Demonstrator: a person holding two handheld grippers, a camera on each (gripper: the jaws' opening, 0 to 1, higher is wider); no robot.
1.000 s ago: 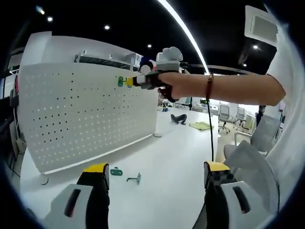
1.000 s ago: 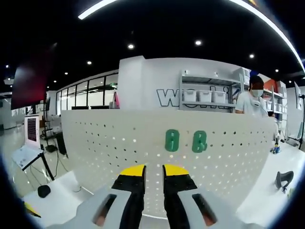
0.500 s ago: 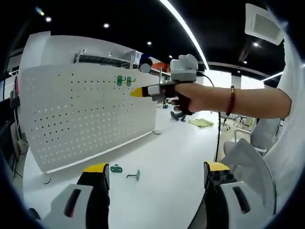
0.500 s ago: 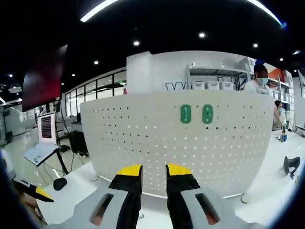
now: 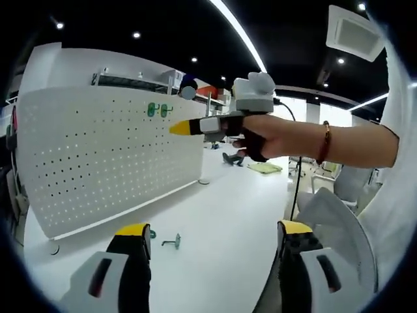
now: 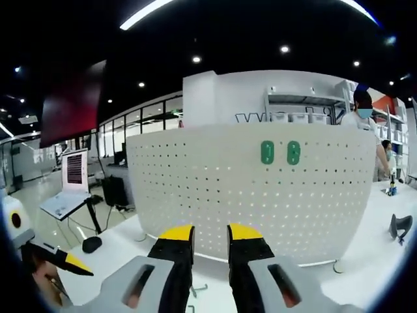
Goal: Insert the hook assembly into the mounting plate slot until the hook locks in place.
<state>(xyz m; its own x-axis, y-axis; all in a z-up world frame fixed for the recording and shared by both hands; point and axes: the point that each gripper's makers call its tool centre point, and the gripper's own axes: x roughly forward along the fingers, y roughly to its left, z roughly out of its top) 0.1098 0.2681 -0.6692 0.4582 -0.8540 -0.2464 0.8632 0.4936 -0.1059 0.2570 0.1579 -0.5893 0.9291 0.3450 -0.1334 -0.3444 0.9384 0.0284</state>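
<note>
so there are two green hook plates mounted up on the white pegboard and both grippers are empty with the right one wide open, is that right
Not quite. The right gripper is nearly shut, its yellow-tipped jaws close together with nothing between them, as the right gripper view shows. The rest holds: two green hook plates sit on the white pegboard, and the left gripper is open and empty.

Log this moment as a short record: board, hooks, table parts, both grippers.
board: white pegboard, upright on the white table
mounted: two green hook plates side by side near the board's top edge
on table: loose metal hook in front of the board, a green piece beside it partly hidden by the left gripper
left gripper: jaws wide apart, holding nothing
right gripper: jaws nearly together, nothing visible between them, pointed at the board and clear of it
</note>
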